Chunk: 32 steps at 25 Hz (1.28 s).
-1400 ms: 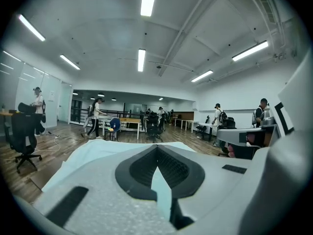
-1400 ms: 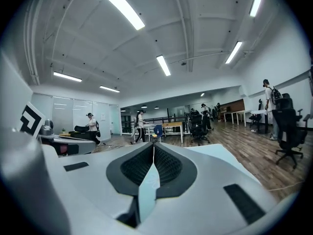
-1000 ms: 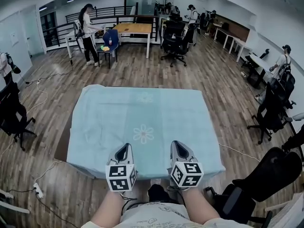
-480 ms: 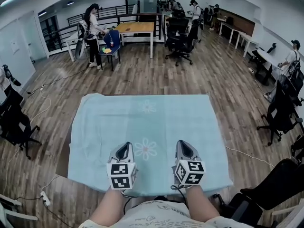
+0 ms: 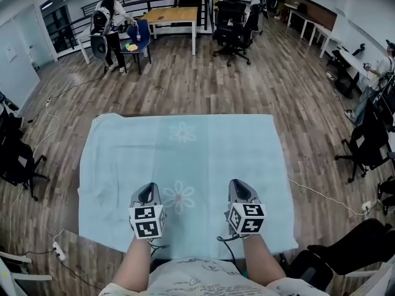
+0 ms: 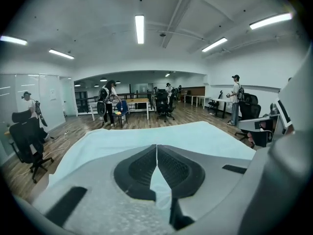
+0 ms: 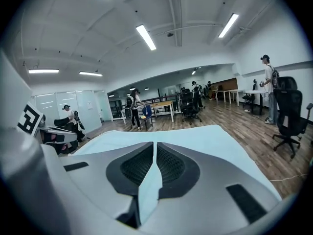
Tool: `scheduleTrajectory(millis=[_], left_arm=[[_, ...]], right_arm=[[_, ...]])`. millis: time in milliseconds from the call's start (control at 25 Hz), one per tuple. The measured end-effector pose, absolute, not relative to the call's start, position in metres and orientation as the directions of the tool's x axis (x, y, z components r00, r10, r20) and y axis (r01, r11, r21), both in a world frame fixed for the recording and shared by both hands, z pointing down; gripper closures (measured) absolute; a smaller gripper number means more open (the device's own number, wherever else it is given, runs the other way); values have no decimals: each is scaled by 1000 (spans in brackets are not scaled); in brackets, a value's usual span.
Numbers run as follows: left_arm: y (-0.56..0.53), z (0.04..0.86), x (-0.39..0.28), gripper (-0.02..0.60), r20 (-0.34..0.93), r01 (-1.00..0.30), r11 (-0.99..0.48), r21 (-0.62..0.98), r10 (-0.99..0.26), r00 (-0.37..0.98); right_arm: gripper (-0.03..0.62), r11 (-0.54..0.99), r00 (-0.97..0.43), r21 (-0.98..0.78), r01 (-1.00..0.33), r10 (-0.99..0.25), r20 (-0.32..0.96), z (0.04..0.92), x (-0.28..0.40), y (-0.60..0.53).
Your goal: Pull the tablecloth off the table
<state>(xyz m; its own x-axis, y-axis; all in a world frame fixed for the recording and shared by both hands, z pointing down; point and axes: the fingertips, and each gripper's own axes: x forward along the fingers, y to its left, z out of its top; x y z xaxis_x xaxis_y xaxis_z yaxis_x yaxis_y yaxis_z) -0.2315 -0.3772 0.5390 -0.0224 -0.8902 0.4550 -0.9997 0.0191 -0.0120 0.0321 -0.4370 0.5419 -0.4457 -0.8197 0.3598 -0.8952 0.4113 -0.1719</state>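
A pale blue tablecloth (image 5: 185, 147) with faint flower prints covers the whole table in front of me and hangs over its edges. My left gripper (image 5: 147, 189) is over the cloth's near part, left of the nearer flower, with its jaws shut and nothing between them. My right gripper (image 5: 238, 184) is level with it to the right of that flower, also shut and empty. In the left gripper view the closed tips (image 6: 157, 146) point across the cloth (image 6: 146, 133). The right gripper view shows the same: closed tips (image 7: 154, 143) over the cloth (image 7: 195, 136).
Black office chairs stand to the right (image 5: 370, 147) and left (image 5: 15, 159) of the table. A power strip with cables (image 5: 58, 250) lies on the wood floor at the near left. Farther back are a person (image 5: 114, 17), a wooden table (image 5: 176, 16) and more chairs (image 5: 231, 26).
Both grippers have moved forward from the near edge to farther over the cloth, still shut. The head view has moved closer to the table and tilted down.
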Motion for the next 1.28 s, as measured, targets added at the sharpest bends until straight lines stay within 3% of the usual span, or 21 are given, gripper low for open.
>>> scheduleTrajectory(millis=[280, 400, 600, 720, 1000, 1280], left_arm=[[-400, 610, -282, 558, 595, -999, 43, 17, -803, -24], [-411, 644, -303, 423, 661, -999, 26, 47, -750, 11], [-422, 699, -341, 354, 742, -998, 38, 55, -670, 15], [-425, 727, -362, 280, 783, -997, 54, 63, -622, 16], [-425, 765, -398, 265, 851, -995, 99, 33, -525, -24], [-421, 777, -398, 277, 860, -980, 170, 99, -511, -1]], right_arm=[[572, 368, -403, -170, -914, -783, 473, 600, 47, -475], [470, 356, -386, -164, -920, -751, 536, 632, 52, -494], [406, 306, -303, -120, -944, -668, 680, 697, 74, -516], [382, 253, -234, -94, -963, -611, 756, 725, 94, -518], [350, 202, -157, -64, -977, -489, 858, 766, 114, -515], [355, 179, -116, -31, -983, -487, 866, 770, 115, -516]])
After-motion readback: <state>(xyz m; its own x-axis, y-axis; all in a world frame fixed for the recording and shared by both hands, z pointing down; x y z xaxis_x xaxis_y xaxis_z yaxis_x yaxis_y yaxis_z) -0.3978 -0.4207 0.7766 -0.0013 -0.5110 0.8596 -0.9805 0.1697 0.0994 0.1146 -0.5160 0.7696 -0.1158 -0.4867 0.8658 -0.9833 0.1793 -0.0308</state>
